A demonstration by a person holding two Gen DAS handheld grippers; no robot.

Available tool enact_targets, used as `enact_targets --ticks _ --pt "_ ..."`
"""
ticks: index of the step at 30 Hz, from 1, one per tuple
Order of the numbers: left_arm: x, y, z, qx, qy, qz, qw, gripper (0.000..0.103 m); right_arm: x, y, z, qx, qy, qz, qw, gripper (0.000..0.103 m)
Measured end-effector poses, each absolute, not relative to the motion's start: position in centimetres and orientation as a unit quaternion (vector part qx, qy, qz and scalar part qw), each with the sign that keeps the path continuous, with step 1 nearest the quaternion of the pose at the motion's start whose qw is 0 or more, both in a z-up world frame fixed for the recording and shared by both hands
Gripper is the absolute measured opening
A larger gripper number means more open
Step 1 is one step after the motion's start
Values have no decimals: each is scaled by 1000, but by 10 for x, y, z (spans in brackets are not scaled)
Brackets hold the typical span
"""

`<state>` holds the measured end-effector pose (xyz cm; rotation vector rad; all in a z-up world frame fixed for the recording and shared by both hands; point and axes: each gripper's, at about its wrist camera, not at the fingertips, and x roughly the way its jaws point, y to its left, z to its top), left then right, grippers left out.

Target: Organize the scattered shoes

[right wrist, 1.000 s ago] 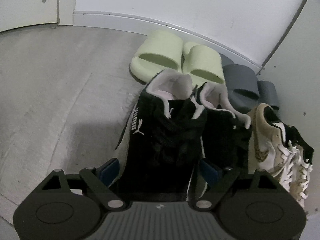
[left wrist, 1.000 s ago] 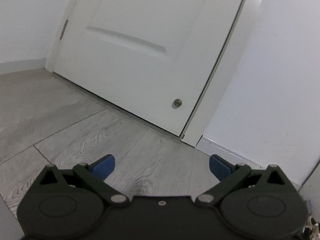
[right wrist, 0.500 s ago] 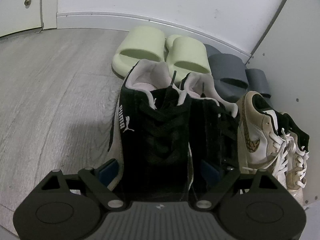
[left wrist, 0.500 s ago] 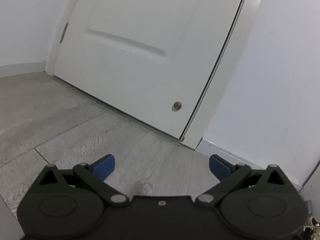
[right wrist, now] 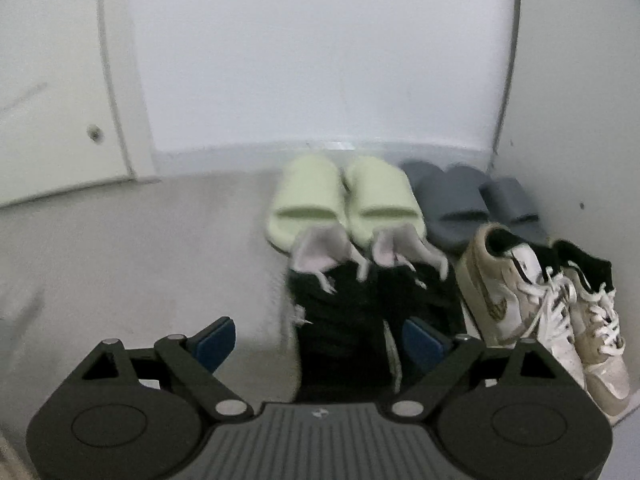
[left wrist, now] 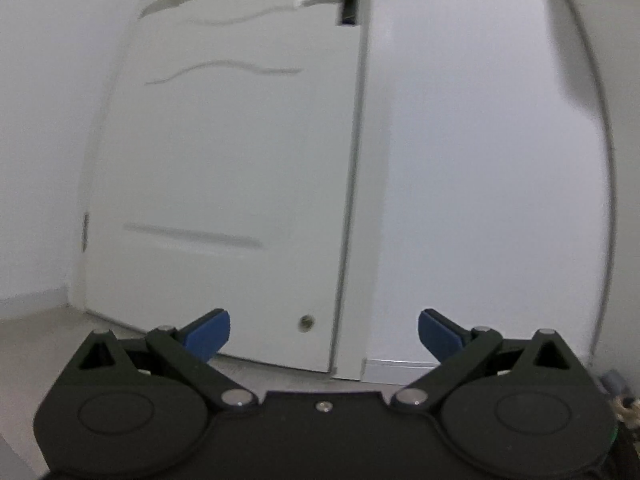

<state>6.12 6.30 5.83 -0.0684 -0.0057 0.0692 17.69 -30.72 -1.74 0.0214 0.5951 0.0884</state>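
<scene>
Shoes stand in rows in the corner in the right wrist view. A pair of pale green slides (right wrist: 340, 200) and a pair of grey slides (right wrist: 472, 204) line the wall. In front of them are a pair of black sneakers (right wrist: 344, 320) and a pair of tan-and-white sneakers (right wrist: 540, 308). My right gripper (right wrist: 320, 342) hovers above the left black sneaker. Its jaws are opening, and the blue pads (right wrist: 214, 340) stand clear of the shoe. My left gripper (left wrist: 323, 336) is open and empty, pointing level at a white door (left wrist: 224, 160).
Walls meet in a corner (right wrist: 508, 80) just right of the shoes. Grey wood-look floor (right wrist: 140, 260) lies to their left. In the left wrist view a small round metal stud (left wrist: 306, 322) sits low on the door, with a white skirting board (left wrist: 400, 368) to its right.
Both grippers rose. The right one drew back from the black sneaker and its jaws widened, leaving the shoe on the floor. The left view tilted up, showing more door and less floor.
</scene>
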Motion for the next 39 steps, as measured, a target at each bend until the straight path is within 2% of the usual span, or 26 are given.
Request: enact_targets --ticks 4,10,14,23,39 --pt "35 43 79 -21 -10 -22 999 102 148 -303 -2 16 266 70 961 95" --pt "20 8 88 -44 56 -63 995 102 92 -293 27 36 214 102 971 102" --pt "14 -19 84 -16 100 -49 994 102 59 -291 38 53 200 103 973 103" --pt "20 -44 77 -43 219 -39 974 102 20 -295 48 59 217 71 972 103" --pt "-11 -60 59 -2 255 -25 967 102 -17 -278 44 29 248 59 967 103"
